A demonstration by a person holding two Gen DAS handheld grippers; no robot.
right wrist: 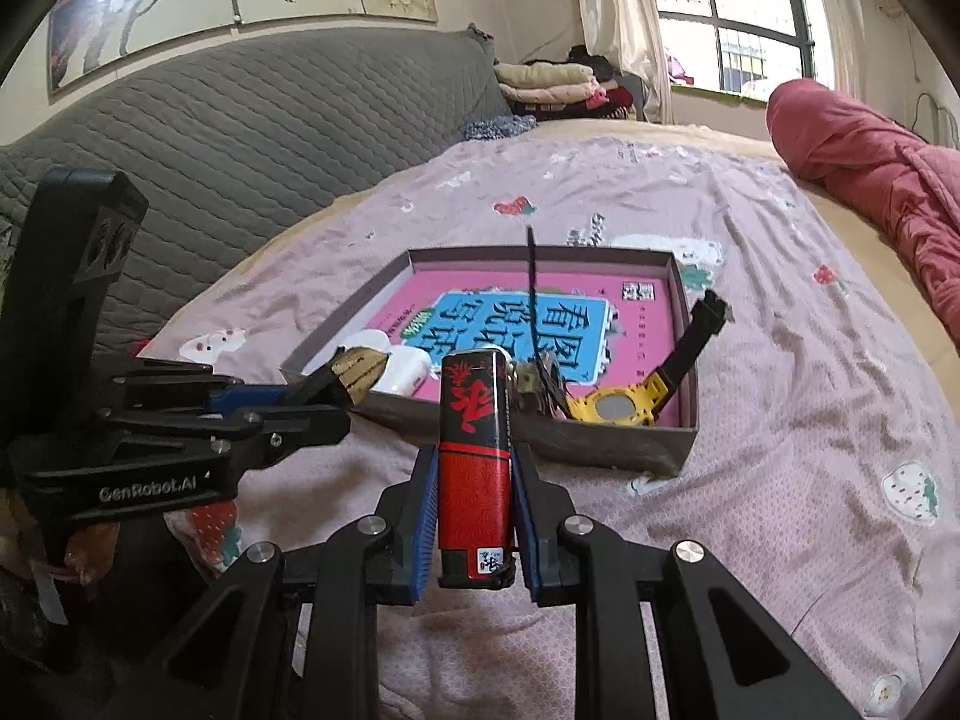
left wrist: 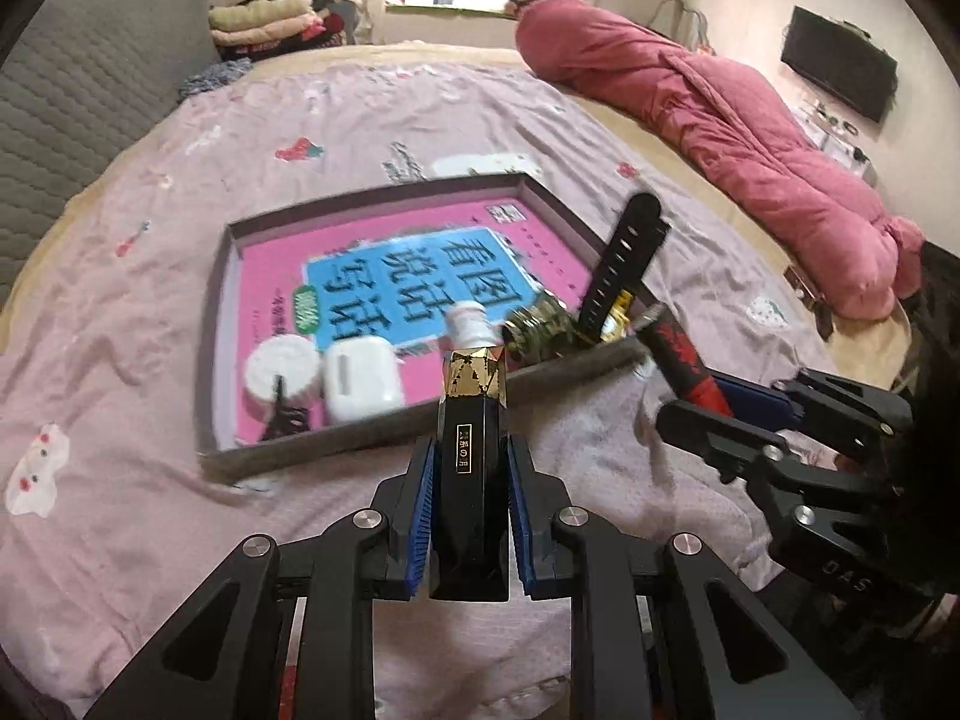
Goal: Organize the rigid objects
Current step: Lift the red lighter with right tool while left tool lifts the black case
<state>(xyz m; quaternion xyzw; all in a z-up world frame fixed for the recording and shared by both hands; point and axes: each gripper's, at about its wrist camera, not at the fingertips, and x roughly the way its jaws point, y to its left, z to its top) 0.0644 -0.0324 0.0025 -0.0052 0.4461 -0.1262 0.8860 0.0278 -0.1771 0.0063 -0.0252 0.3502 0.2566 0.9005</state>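
Observation:
My left gripper (left wrist: 471,456) is shut on a black tube with a faceted gold cap (left wrist: 472,414), held above the bedsheet just short of the grey tray (left wrist: 270,456). In the right wrist view the same tube (right wrist: 360,369) pokes from the left gripper (right wrist: 318,402). My right gripper (right wrist: 474,468) is shut on a red and black lighter (right wrist: 474,450), also short of the tray (right wrist: 600,444); the left wrist view shows that gripper (left wrist: 702,402) and lighter (left wrist: 678,354) to the right. The tray holds a pink book (left wrist: 288,276), a white jar (left wrist: 282,369), a white case (left wrist: 363,381), a white bottle (left wrist: 471,324) and a yellow watch (right wrist: 618,405).
The tray lies on a pink patterned bedsheet (left wrist: 150,360). A rolled pink quilt (left wrist: 720,120) lies along the right side, a grey quilted headboard (right wrist: 240,132) on the left. Folded clothes (left wrist: 264,21) sit by the window. A dark screen (left wrist: 840,72) hangs on the far wall.

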